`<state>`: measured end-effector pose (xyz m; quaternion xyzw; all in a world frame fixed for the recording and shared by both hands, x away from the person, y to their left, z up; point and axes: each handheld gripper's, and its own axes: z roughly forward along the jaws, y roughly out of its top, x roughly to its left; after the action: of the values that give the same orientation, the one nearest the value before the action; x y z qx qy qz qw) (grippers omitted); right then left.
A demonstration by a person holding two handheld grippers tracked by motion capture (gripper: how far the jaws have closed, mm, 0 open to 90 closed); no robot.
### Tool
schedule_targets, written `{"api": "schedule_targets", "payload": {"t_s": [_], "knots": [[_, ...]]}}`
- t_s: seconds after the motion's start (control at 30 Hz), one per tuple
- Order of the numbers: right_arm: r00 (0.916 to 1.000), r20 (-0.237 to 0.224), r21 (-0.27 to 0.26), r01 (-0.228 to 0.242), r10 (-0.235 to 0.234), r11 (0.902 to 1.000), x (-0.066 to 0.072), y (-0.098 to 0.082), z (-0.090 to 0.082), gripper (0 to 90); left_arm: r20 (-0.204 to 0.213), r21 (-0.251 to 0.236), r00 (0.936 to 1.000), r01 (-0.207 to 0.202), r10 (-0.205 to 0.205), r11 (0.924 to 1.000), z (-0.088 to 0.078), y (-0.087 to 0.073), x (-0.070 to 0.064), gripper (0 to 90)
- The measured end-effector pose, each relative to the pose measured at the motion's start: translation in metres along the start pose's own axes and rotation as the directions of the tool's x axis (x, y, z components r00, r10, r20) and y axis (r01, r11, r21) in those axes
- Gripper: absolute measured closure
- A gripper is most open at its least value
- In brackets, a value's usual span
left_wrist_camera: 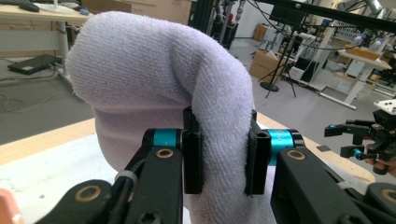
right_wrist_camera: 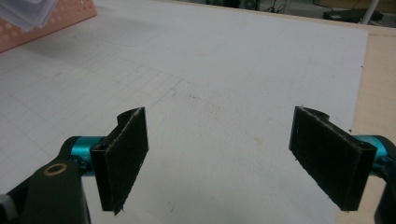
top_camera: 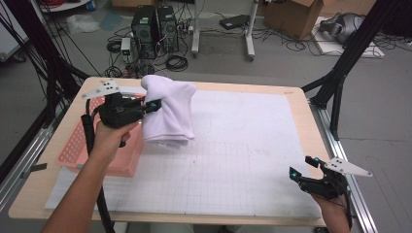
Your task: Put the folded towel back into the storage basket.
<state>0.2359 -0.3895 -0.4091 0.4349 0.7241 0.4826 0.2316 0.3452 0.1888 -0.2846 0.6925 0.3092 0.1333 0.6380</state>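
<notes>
A: How much room is there on the surface (top_camera: 301, 116)?

B: Plenty. A white gridded sheet (top_camera: 243, 160) covers most of it, with bare wood showing along the far and right edges. The middle and right of the sheet lie open. A pink perforated basket (top_camera: 77, 145) sits at the left edge.

A: And the cloth?

B: The white towel (top_camera: 167, 109) is thick terry, soft and looped, folded over into a rounded hump. It hangs in the air above the sheet's left part, just beside the basket, its lower folds close over the sheet.

A: Who has it?

B: The left gripper (left_wrist_camera: 219, 156). Its black jaws have closed in on a bunched fold of the towel, pads pressing into the pile from both sides.

A: The other one?

B: The right gripper (right_wrist_camera: 229, 158) is near the sheet's right front corner, well apart from the towel, jaws spread wide with nothing between them.
</notes>
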Motion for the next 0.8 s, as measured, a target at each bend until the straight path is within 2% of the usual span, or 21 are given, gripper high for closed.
{"api": "schedule_targets", "payload": {"t_s": [0.3, 0.57, 0.8], "knots": [[1.0000, 0.002, -0.005, 0.002, -0.002, 1.0000, 0.001, 0.003, 0.000, 18.3, -0.016, -0.036, 0.9999, -0.002, 0.002, 0.9994, -0.023, 0.012, 0.012, 73.9], [1.0000, 0.007, -0.002, 0.003, -0.003, 1.0000, 0.001, 0.003, 0.001, 18.2, -0.015, -0.059, 0.9999, 0.007, -0.008, 0.9982, -0.043, 0.017, 0.023, 73.9], [1.0000, 0.007, 0.000, 0.004, -0.004, 1.0000, 0.002, 0.004, 0.002, 18.3, -0.030, -0.083, 0.9995, 0.012, -0.015, 0.9965, -0.065, 0.021, 0.034, 73.9]]}}
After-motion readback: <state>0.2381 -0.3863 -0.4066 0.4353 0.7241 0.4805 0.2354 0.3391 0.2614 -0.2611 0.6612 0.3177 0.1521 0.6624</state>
